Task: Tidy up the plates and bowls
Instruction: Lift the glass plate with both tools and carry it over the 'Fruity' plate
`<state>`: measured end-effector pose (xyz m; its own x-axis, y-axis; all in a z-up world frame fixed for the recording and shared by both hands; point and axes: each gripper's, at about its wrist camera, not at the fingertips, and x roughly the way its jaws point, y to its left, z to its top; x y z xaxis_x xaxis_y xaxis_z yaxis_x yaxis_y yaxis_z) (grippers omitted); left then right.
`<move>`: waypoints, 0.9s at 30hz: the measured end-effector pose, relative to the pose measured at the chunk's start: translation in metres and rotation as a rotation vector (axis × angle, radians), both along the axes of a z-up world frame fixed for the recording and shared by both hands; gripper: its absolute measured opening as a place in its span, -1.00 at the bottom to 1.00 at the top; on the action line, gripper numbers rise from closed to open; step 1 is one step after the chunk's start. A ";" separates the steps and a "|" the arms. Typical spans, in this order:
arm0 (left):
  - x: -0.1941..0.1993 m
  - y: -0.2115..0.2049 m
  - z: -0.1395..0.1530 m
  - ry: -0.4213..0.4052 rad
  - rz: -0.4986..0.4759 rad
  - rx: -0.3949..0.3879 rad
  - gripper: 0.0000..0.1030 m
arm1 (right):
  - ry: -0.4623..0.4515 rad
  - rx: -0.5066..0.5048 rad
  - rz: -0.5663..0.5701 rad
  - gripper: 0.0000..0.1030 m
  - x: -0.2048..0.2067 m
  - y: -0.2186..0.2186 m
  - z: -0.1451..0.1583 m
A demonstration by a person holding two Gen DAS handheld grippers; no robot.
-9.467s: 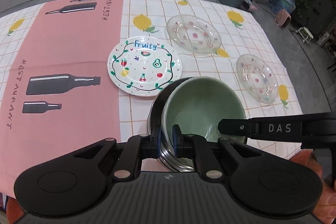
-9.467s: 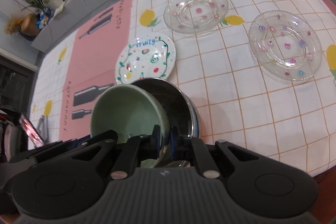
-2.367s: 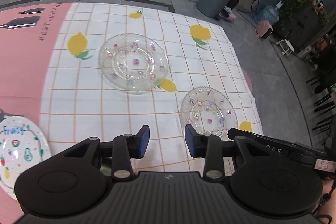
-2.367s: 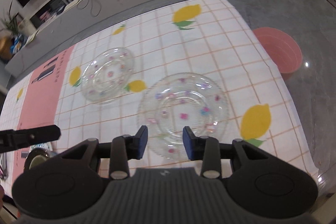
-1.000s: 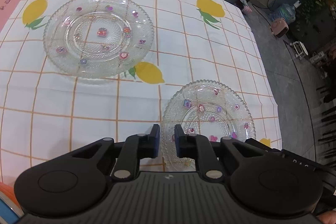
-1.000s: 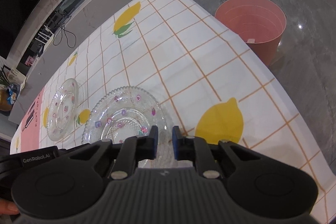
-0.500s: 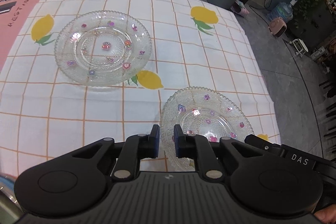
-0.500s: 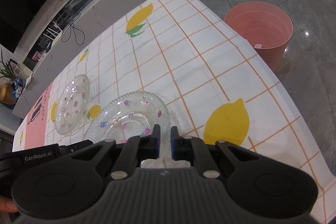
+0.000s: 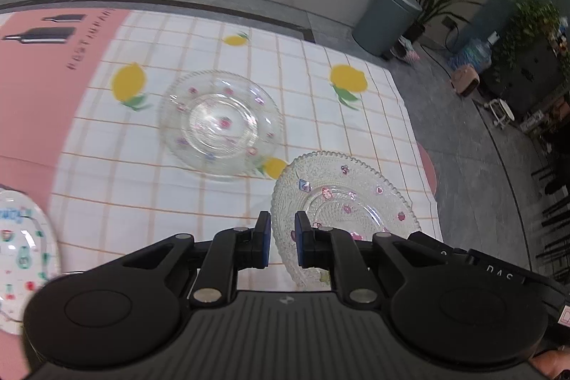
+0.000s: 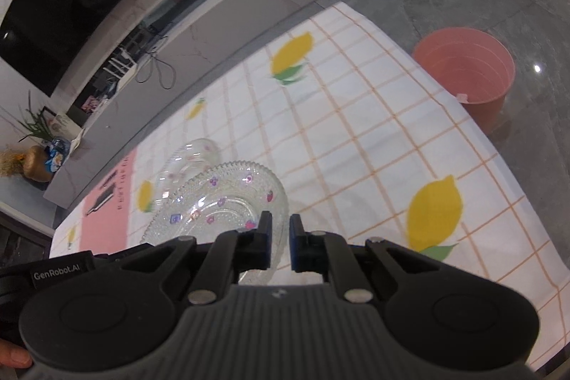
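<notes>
A clear glass plate with small coloured flowers (image 9: 342,202) is held in the air, tilted, above the tablecloth. My left gripper (image 9: 282,239) is shut on its near left rim. My right gripper (image 10: 280,239) is shut on its right rim, and the plate (image 10: 221,202) fills the left of that view. A second clear glass plate (image 9: 221,123) lies flat on the cloth beyond, also seen behind the held plate in the right wrist view (image 10: 188,155). A white painted fruit plate (image 9: 21,259) lies at the left edge.
The table has a white checked lemon cloth (image 9: 320,116) with a pink bottle-print strip (image 9: 39,88) at left. A pink bucket (image 10: 466,73) stands on the floor past the table's right edge. A grey bin (image 9: 388,20) and a long counter stand behind.
Both grippers have lifted the flowered glass plate off the cloth and tilted it. Both views have risen and pulled back, so the second glass plate and the fruit plate show again.
</notes>
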<state>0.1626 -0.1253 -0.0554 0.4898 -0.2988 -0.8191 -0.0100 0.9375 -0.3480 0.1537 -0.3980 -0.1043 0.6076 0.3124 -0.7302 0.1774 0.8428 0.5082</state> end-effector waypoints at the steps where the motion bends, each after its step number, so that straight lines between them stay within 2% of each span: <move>1: -0.002 0.006 0.004 -0.006 0.008 -0.005 -0.71 | -0.007 0.001 0.006 -0.86 -0.001 0.006 0.005; 10: -0.021 0.072 0.030 -0.051 0.098 -0.051 -0.71 | -0.031 0.008 0.062 -0.86 -0.003 0.063 0.038; 16: -0.034 0.128 0.038 -0.067 0.179 -0.109 -0.71 | -0.042 0.004 0.124 -0.86 0.001 0.113 0.054; 27: -0.055 0.226 0.035 -0.082 0.335 -0.171 -0.71 | -0.048 -0.028 0.275 -0.86 0.015 0.219 0.070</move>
